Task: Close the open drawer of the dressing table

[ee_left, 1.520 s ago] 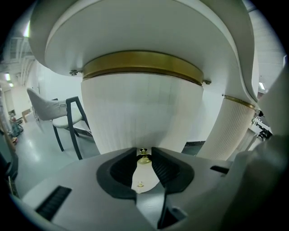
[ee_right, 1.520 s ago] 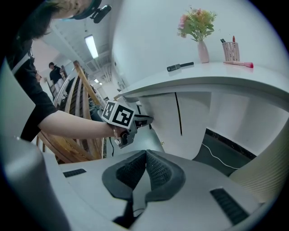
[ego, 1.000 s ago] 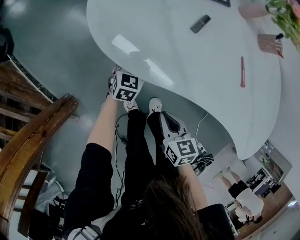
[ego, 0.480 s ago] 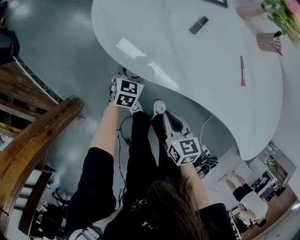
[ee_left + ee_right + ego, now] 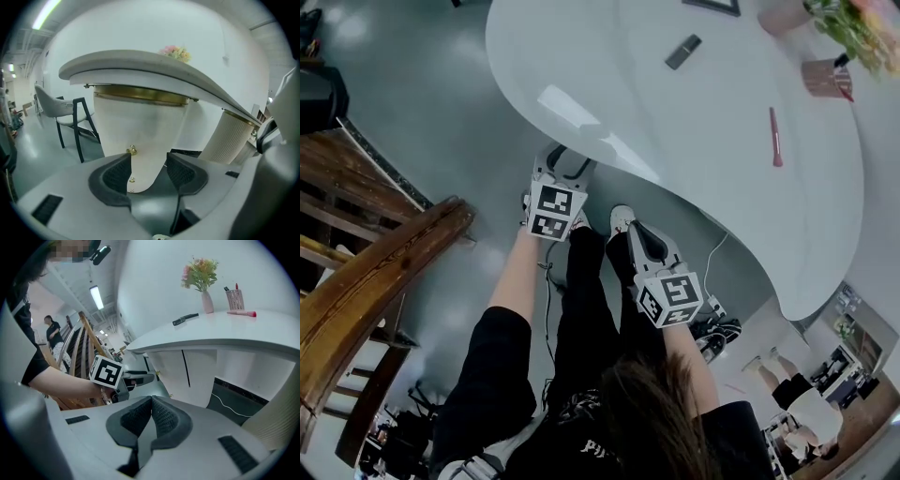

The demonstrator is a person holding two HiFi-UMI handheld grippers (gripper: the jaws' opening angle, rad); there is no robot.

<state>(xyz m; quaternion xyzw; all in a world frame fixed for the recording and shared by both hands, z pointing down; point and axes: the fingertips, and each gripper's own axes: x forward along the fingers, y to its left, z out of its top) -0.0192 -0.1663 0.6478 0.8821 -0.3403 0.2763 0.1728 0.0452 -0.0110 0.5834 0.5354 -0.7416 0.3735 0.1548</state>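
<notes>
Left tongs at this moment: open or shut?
Open. The left tongs show their jaws well apart in the left gripper view, gripping nothing. The gold knob sits just beyond them, untouched.

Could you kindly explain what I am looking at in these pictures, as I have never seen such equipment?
No robot here: a person holds a two-jaw gripper in each hand, each bearing a cube of square markers. The head view comes from a camera on the person's head, looking down at the left gripper and right gripper beside a white dressing table. The other two views come from cameras riding on the grippers, looking along their jaws. On the tabletop are a pink stick, a dark flat bar, a pink cup of tools and a vase of flowers. Nothing is held: the left gripper's jaws stand apart, facing a gold knob on the table's pale front; the right gripper's jaws are shut together, empty.
</notes>
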